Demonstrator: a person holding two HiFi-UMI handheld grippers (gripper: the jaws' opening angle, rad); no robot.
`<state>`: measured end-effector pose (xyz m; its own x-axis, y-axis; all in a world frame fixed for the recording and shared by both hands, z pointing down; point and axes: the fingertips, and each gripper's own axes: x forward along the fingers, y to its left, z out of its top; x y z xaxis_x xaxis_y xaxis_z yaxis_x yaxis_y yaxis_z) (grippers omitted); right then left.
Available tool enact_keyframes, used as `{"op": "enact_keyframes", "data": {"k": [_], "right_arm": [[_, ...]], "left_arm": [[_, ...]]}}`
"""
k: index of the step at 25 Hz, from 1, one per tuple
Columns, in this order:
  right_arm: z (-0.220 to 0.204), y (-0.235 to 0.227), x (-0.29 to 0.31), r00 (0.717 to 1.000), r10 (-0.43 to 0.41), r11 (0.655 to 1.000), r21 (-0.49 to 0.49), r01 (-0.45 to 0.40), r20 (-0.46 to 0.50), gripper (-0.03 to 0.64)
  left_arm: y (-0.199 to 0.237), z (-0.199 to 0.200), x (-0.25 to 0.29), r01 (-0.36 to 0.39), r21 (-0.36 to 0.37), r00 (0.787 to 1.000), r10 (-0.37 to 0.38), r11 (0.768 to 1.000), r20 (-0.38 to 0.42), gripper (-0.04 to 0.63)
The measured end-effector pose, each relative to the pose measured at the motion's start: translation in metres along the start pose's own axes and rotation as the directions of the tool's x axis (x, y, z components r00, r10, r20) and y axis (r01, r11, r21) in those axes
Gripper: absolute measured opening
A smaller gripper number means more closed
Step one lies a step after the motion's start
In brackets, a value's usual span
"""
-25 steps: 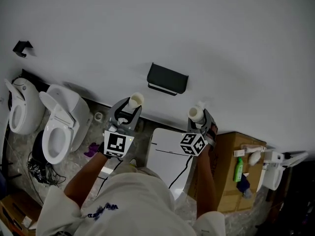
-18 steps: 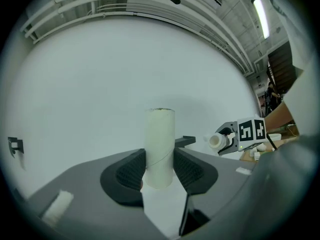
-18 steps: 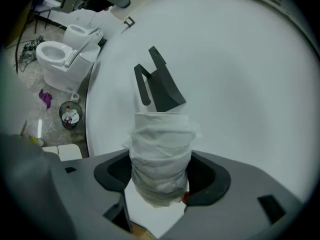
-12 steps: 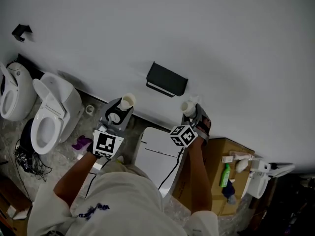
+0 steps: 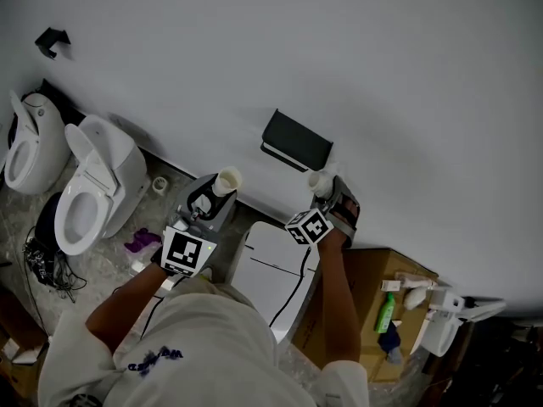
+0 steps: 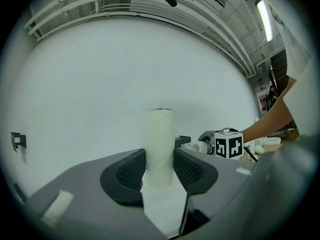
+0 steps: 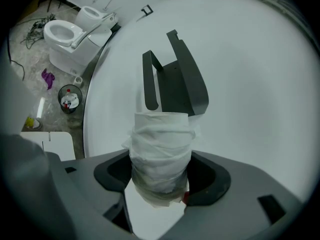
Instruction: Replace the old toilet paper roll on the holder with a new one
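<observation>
My left gripper clenched the bare beige cardboard tube, parked left of the black metal wall holder, out of the way. My right gripper grasped the white tissue-wrapped roll, presumably new, facing that holder for loading.

The mottled stone floor carries two white toilets, one beside the other, along its edge at the wall. Near them lie a purple rag, a tangle of cables and a small round bin. Further along that edge lies a flat white panel, with a cardboard box beside it.
</observation>
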<state>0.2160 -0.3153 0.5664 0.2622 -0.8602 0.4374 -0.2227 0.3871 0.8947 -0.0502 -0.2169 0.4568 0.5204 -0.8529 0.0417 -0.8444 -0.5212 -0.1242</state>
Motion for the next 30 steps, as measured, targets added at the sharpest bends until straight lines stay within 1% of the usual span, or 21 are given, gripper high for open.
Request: {"op": "enact_keyframes", "data": {"k": [4, 8, 12, 15, 19, 26, 30], "right_arm": [[-0.002, 0.000, 0.008, 1.000, -0.022, 0.999, -0.046, 0.021, -0.022, 0.310], [-0.001, 0.004, 0.015, 0.999, -0.020, 0.997, -0.072, 0.018, -0.038, 0.310], [-0.004, 0.000, 0.018, 0.992, -0.063, 0.989, -0.141, 0.047, -0.110, 0.310], [0.000, 0.001, 0.020, 0.987, -0.067, 0.986, -0.158, 0.044, -0.144, 0.308], [0.003, 0.002, 0.022, 0.989, -0.055, 0.987, -0.156, 0.033, -0.140, 0.308], [0.012, 0.006, 0.018, 0.991, -0.052, 0.986, -0.164, 0.032, -0.122, 0.310], [0.026, 0.010, 0.009, 0.996, -0.052, 0.984, -0.172, 0.038, -0.079, 0.309]], "left_arm": [[0.002, -0.001, 0.005, -0.006, 0.000, 1.000, 0.006, 1.000, -0.002, 0.178], [0.008, 0.000, 0.005, -0.017, 0.001, 1.000, 0.017, 1.000, -0.001, 0.178], [0.010, -0.003, 0.006, -0.018, -0.005, 1.000, 0.018, 1.000, -0.009, 0.178], [0.011, -0.004, 0.005, -0.015, -0.006, 1.000, 0.015, 1.000, -0.010, 0.178], [0.008, -0.002, 0.006, -0.016, -0.005, 1.000, 0.016, 1.000, -0.009, 0.178], [0.018, -0.006, 0.004, -0.033, -0.016, 0.999, 0.033, 0.999, -0.018, 0.178], [0.020, -0.007, 0.003, -0.036, -0.015, 0.999, 0.036, 0.999, -0.022, 0.178]]}}
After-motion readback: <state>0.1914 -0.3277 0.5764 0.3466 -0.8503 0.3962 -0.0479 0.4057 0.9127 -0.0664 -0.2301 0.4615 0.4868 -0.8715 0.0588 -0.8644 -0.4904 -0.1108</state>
